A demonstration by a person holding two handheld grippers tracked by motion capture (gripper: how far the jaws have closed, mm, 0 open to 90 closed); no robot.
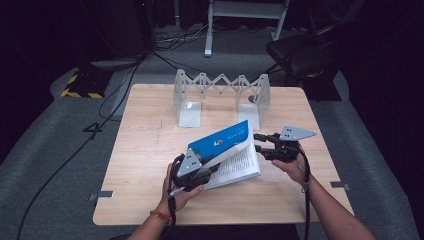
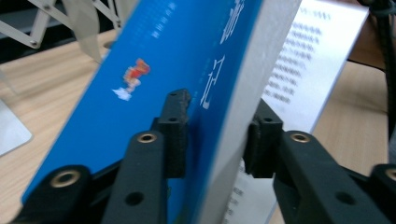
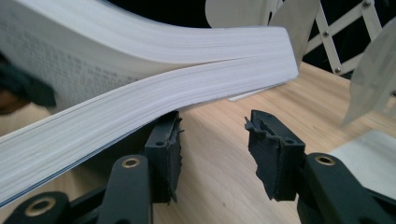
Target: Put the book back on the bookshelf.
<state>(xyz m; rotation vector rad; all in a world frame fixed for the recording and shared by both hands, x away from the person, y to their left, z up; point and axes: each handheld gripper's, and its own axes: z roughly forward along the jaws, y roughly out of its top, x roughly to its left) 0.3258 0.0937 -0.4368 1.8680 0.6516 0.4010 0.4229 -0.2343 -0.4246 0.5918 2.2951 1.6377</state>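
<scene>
A blue-covered book (image 1: 227, 150) is pinched near its spine by the left gripper (image 2: 217, 135) and held half open, tilted above the wooden tabletop (image 1: 145, 165). The right gripper (image 3: 212, 140), jaws spread, sits under the lifted pages. Placing into the folding metal bookstand (image 1: 220, 95) is judged still undone; dark room behind.

Folding metal rack (image 1: 222, 95) stands upright on wooden table (image 1: 145, 150), beyond the fingers; dark chair (image 1: 305, 52) and floor cables (image 1: 115, 95) farther back.
</scene>
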